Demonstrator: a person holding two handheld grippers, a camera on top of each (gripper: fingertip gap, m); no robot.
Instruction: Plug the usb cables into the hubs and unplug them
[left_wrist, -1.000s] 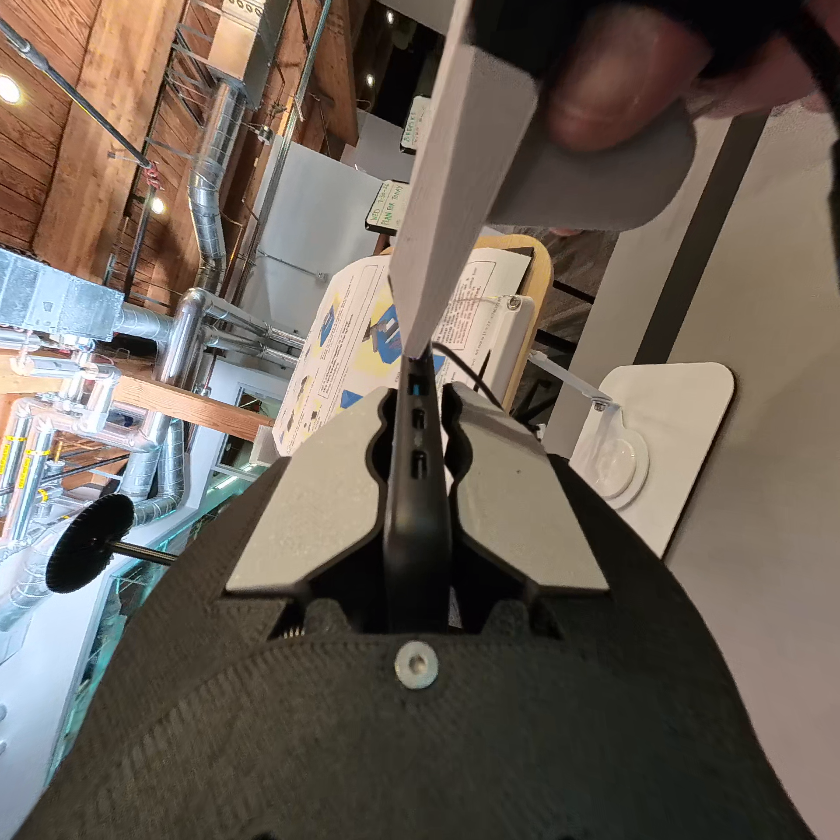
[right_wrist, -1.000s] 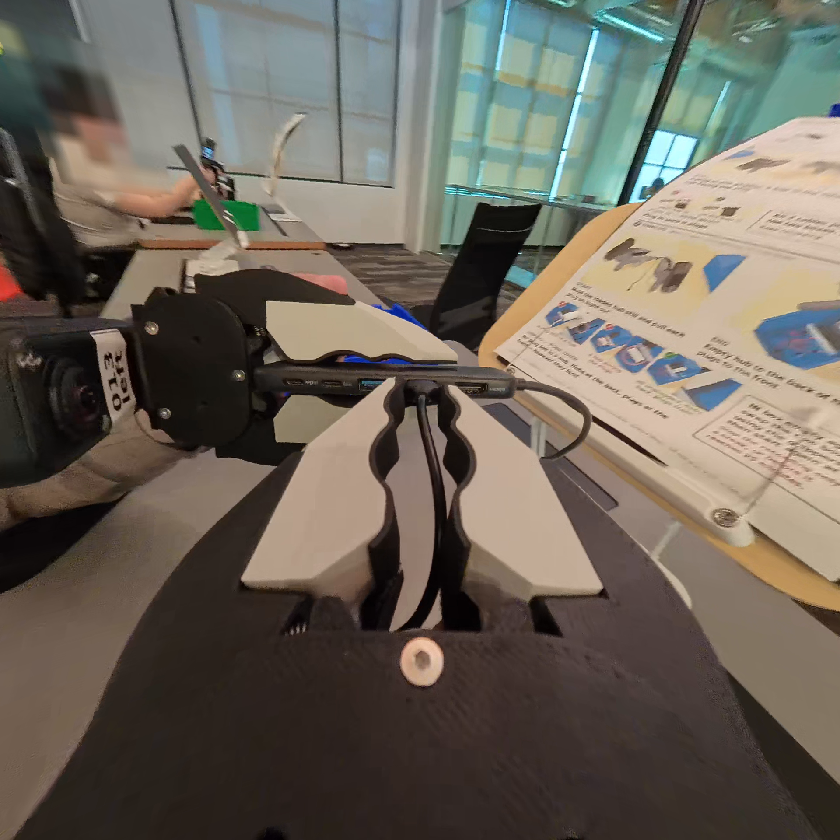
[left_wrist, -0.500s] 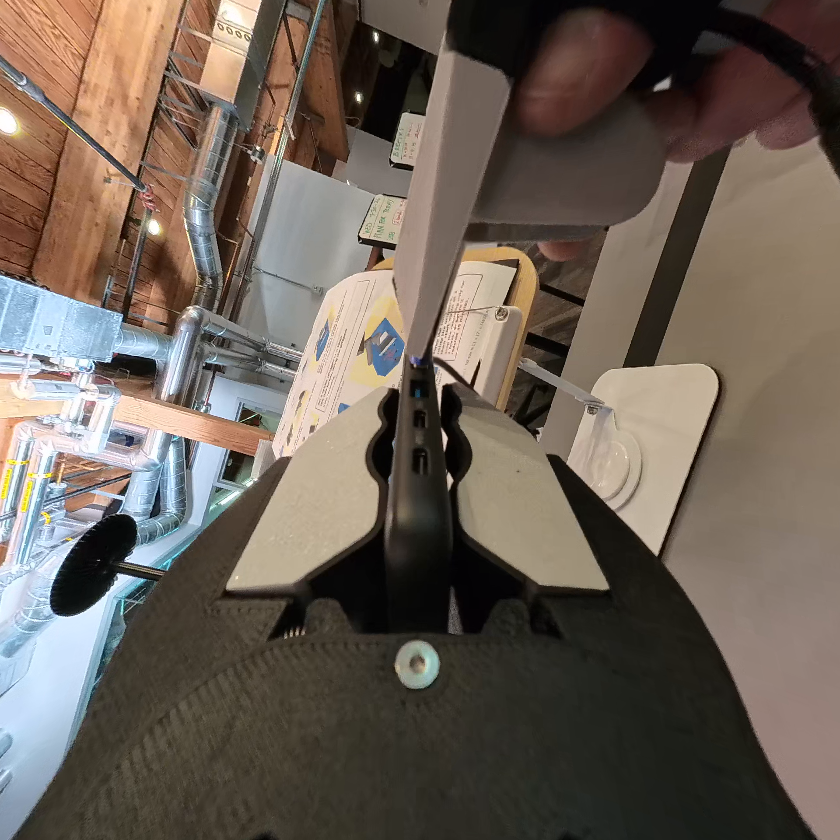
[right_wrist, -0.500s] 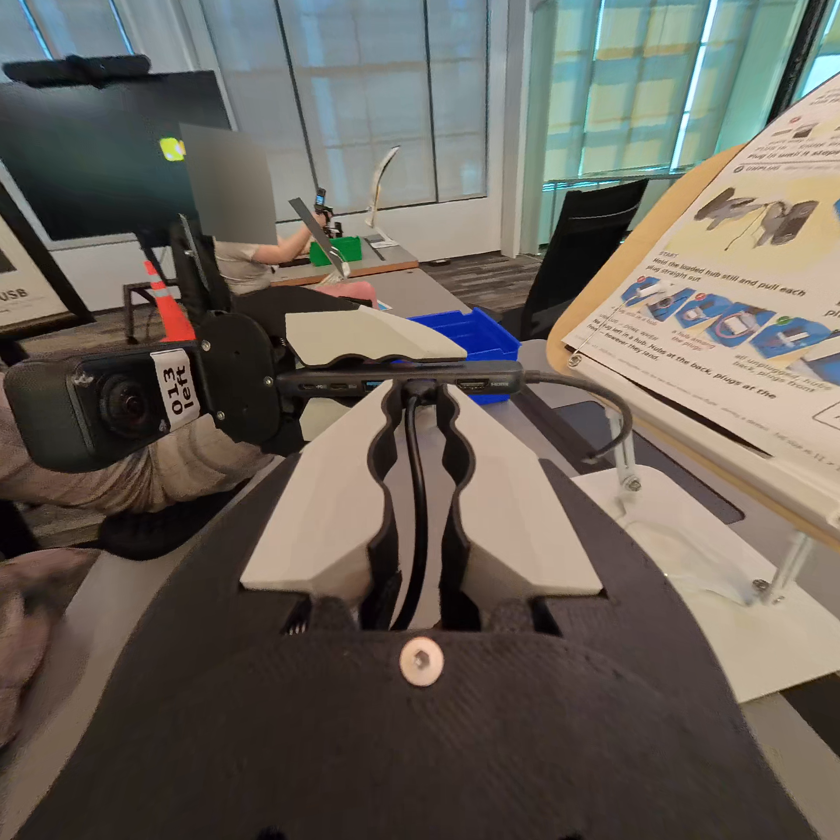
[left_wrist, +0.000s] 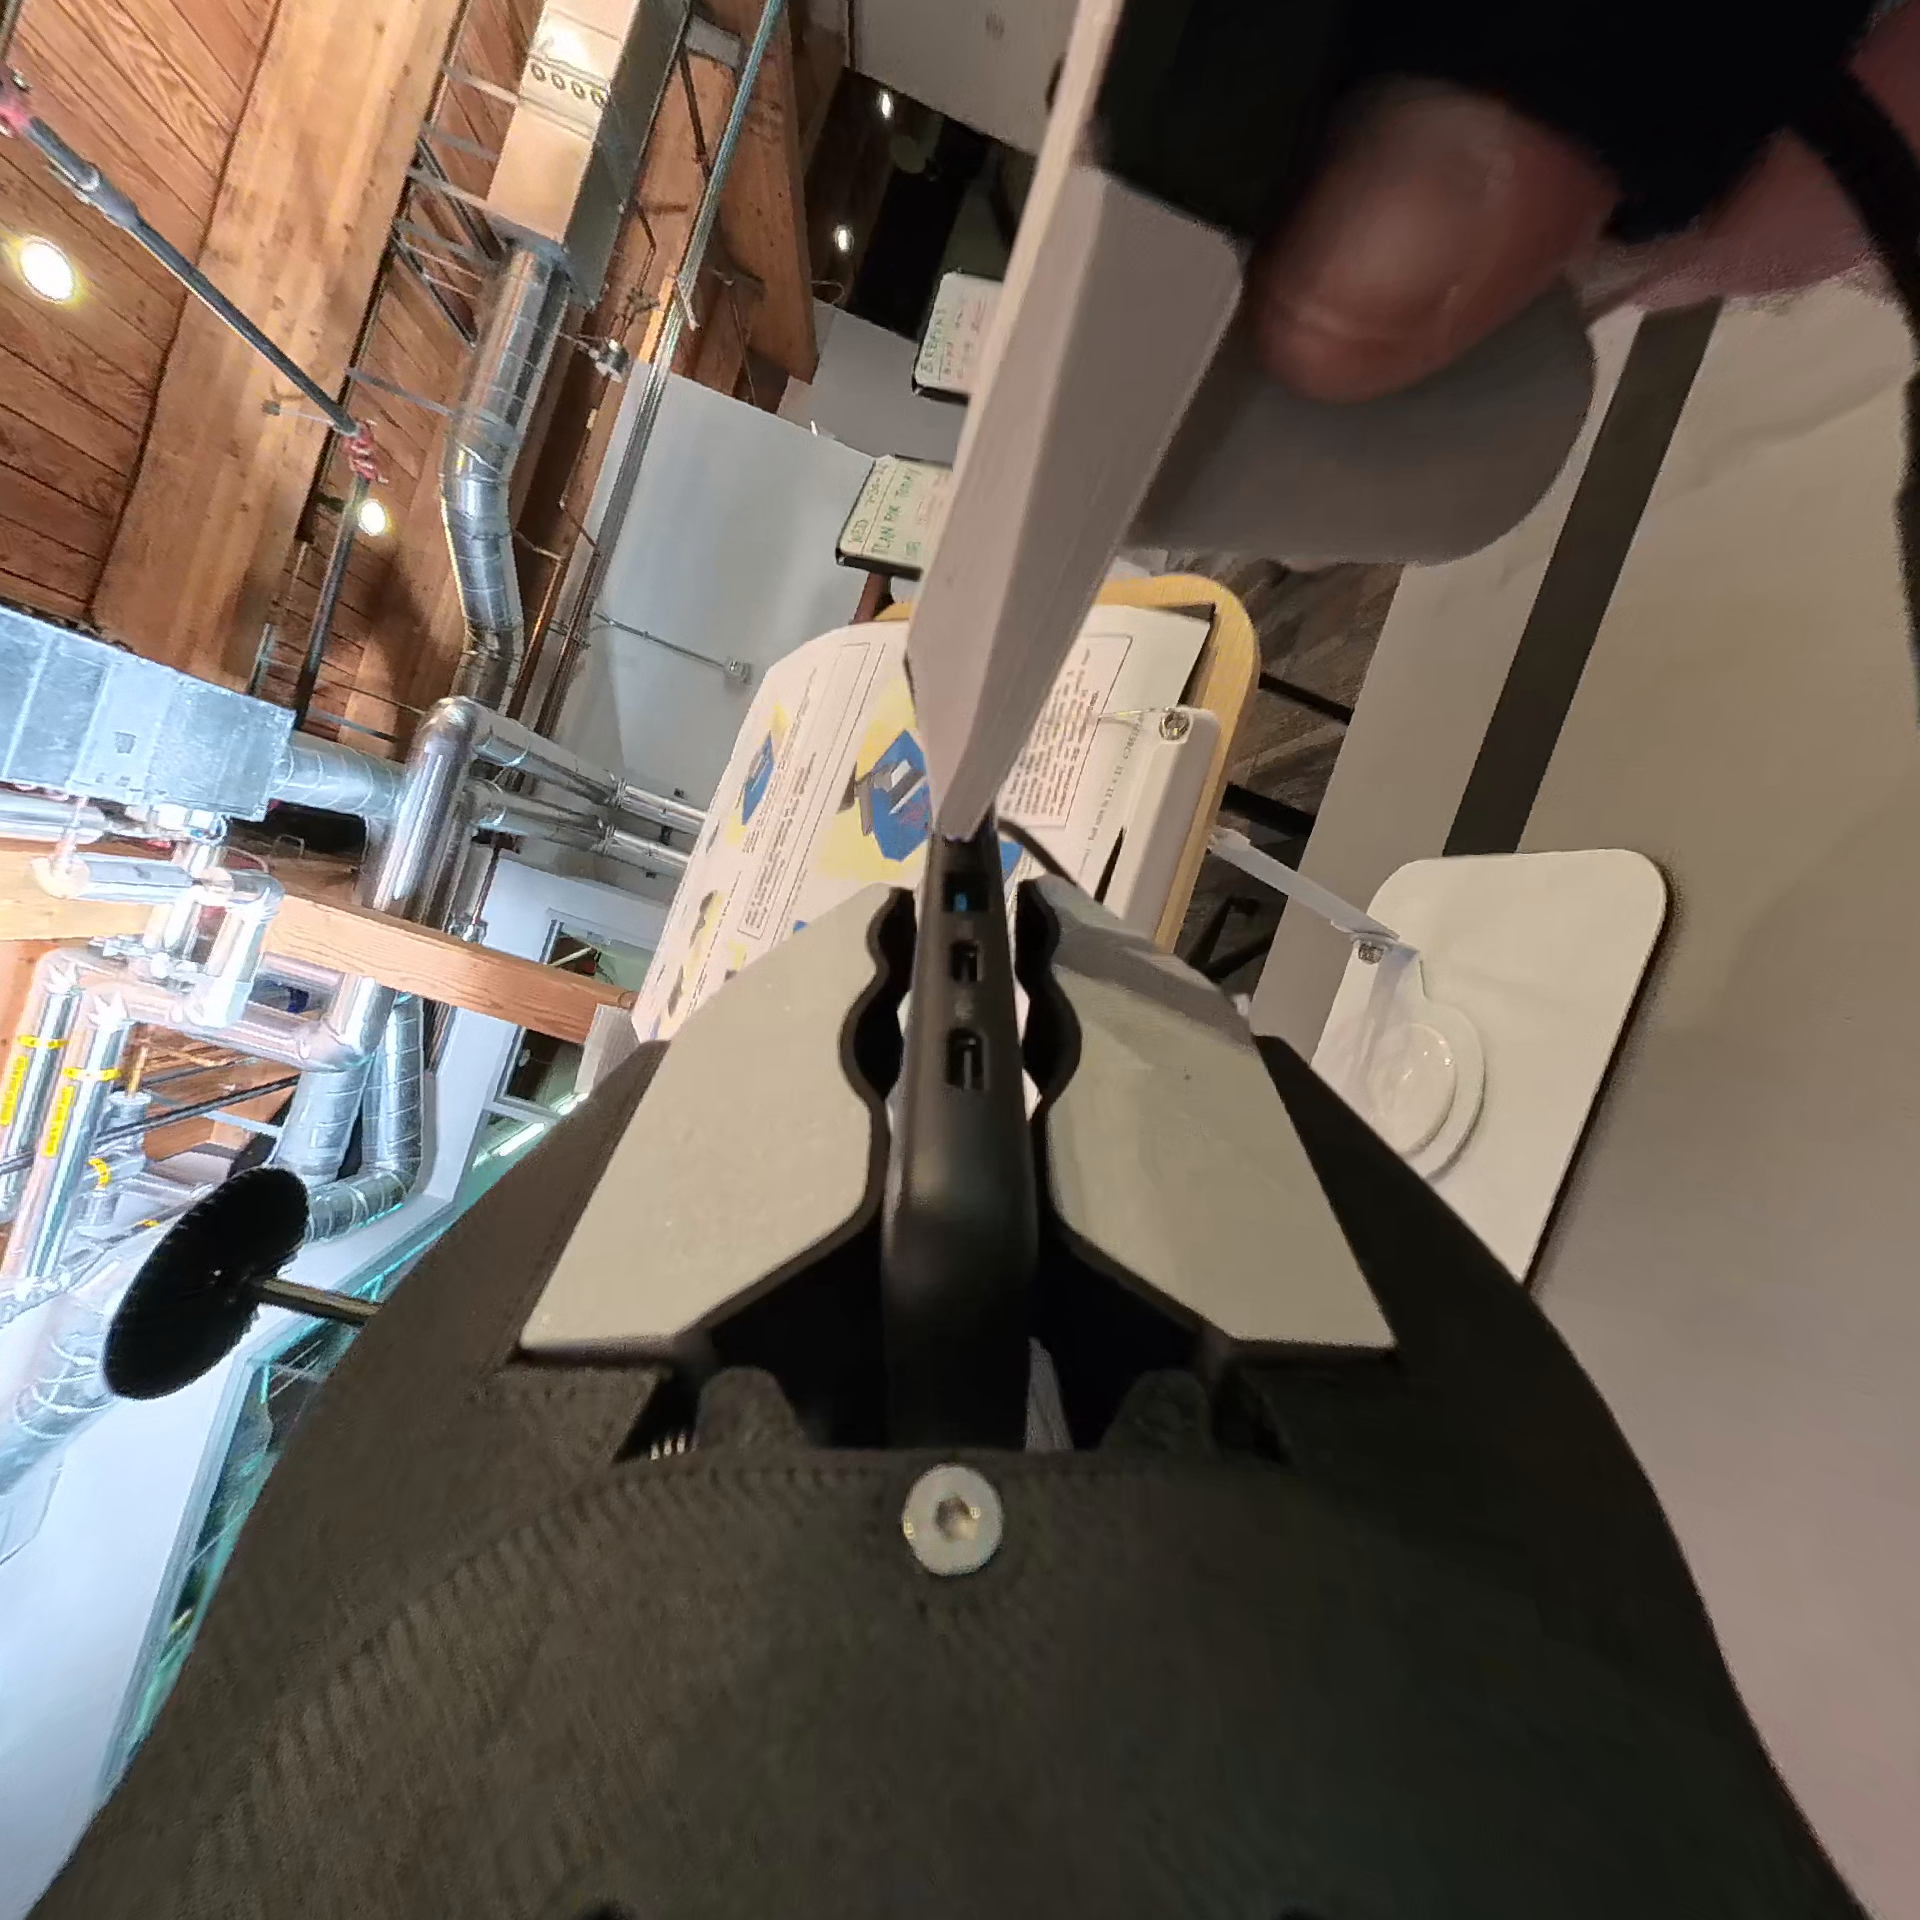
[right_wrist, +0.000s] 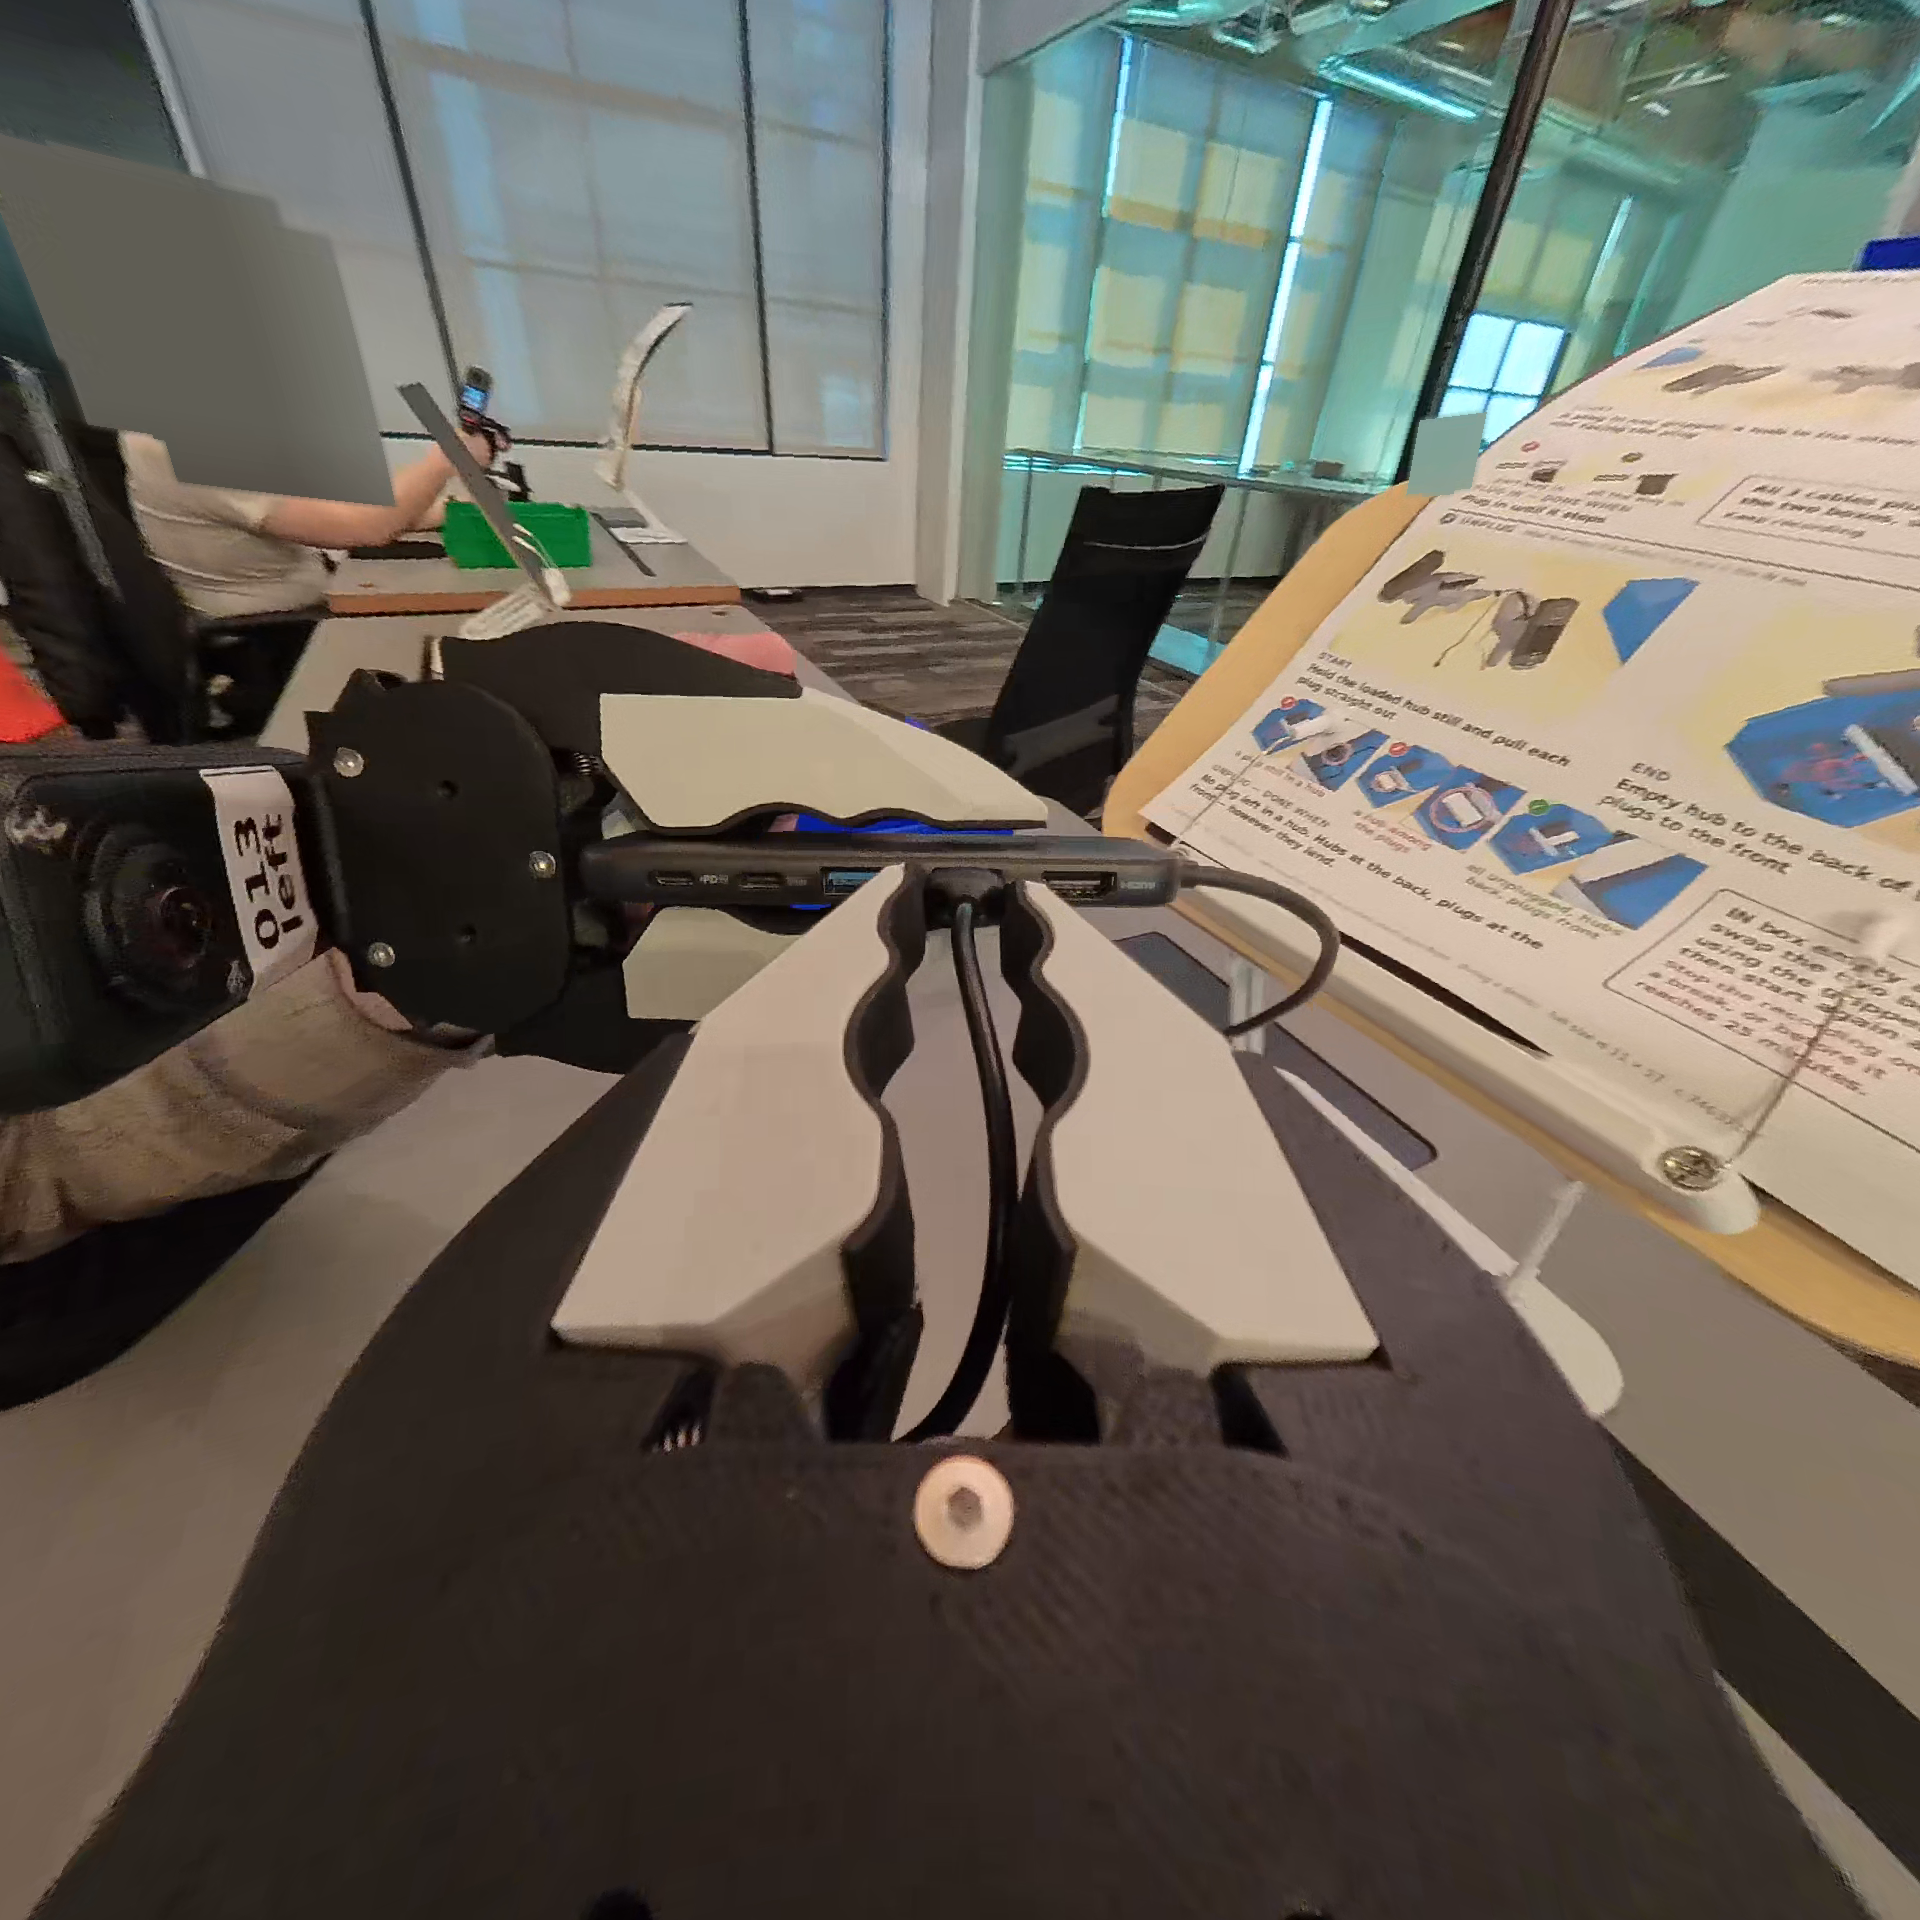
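Observation:
My left gripper (left_wrist: 961, 914) is shut on a slim dark USB hub (left_wrist: 961, 1039) and holds it edge-on in the air, its row of ports facing me. In the right wrist view the hub (right_wrist: 727, 868) lies level between the left gripper's (right_wrist: 914, 842) grey fingers. My right gripper (right_wrist: 961, 904) is shut on a black USB plug (right_wrist: 964, 885) that sits against a port in the hub's side; its black cable (right_wrist: 987, 1122) runs back between my fingers. The right gripper's finger (left_wrist: 1049, 499) reaches down to the hub's far end in the left wrist view.
An instruction sheet on a wooden stand (right_wrist: 1558, 779) leans at the right, on a white base plate (left_wrist: 1507, 1039). The hub's own cable (right_wrist: 1309, 935) loops down to the right. A person sits at a far desk with a green bin (right_wrist: 514, 532). A black chair (right_wrist: 1101, 623) stands behind. Less than 4 cm separates the two grippers' tips.
Both grippers have kept their holds and moved together, swinging the views about. The plug stays at the hub's port; I cannot tell whether it moved in or out.

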